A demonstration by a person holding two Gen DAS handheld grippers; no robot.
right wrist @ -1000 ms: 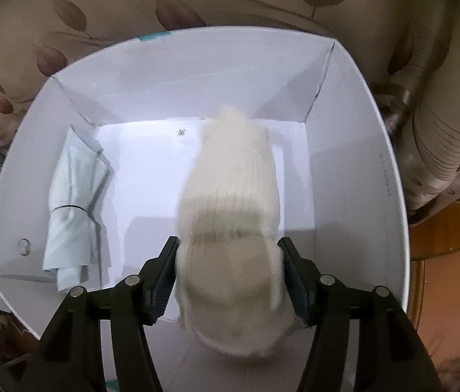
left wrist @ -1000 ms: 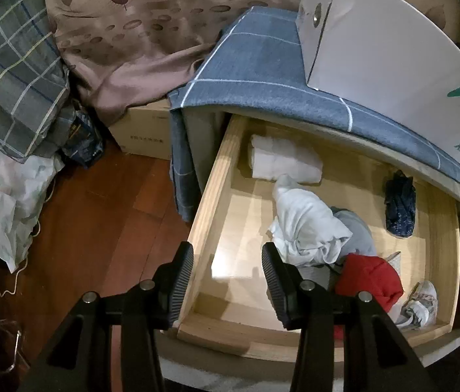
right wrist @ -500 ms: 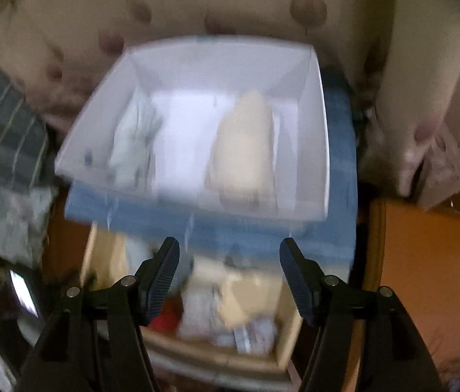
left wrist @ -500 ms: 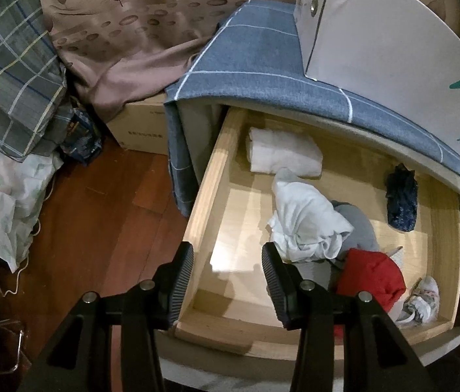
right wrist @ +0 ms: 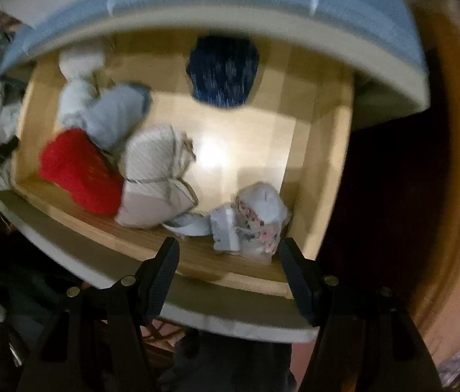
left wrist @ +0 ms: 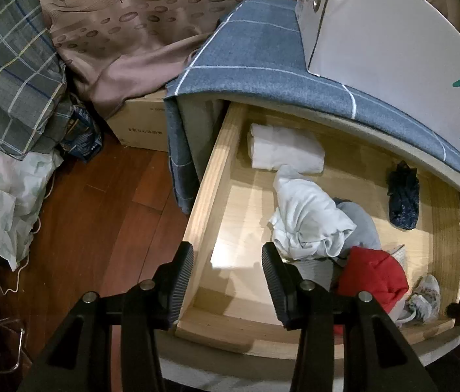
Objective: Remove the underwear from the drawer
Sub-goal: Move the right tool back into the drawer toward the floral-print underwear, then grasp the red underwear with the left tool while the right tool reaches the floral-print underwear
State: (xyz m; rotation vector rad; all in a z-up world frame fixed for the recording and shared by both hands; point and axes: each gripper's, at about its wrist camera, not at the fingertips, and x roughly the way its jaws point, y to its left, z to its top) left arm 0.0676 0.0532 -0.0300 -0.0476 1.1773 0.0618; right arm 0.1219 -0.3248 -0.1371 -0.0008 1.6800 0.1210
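Presently the left claw (left wrist: 227, 263) hangs released and empty above the front left corner of the wooden drawer (left wrist: 212, 176); its ribbed black fingers (left wrist: 271, 268) straddle the left side rail; the right claw (right wrist: 229, 258) is likewise spread wide and holds nothing, poised over the front rail of the drawer (right wrist: 197, 258), though its view is motion-blurred.

Contents of the pale, smooth-floored drawer: a folded white roll (left wrist: 284, 152) at the back left, long axis running across the drawer; a crumpled white garment (left wrist: 308, 219) heaped on a grey garment (left wrist: 360, 220) near the middle; a red knitted piece (left wrist: 373, 272) at the front; a cream ribbed piece with thin straps (right wrist: 158, 166) touching the red one; a small floral-print underwear (right wrist: 256, 219) bunched in the front right corner, just ahead of the right claw, orientation unreadable; a dark blue lacy piece (left wrist: 403, 199) lying alone at the back right, long axis front to back.

Bare floor remains along the left side and in the centre right of the drawer; a blue checked cloth (left wrist: 262, 62) covers the cabinet top and overhangs the drawer's rear; a white cardboard box (left wrist: 386, 42) stands on that cloth; dark wooden floor (left wrist: 99, 202) lies to the left.
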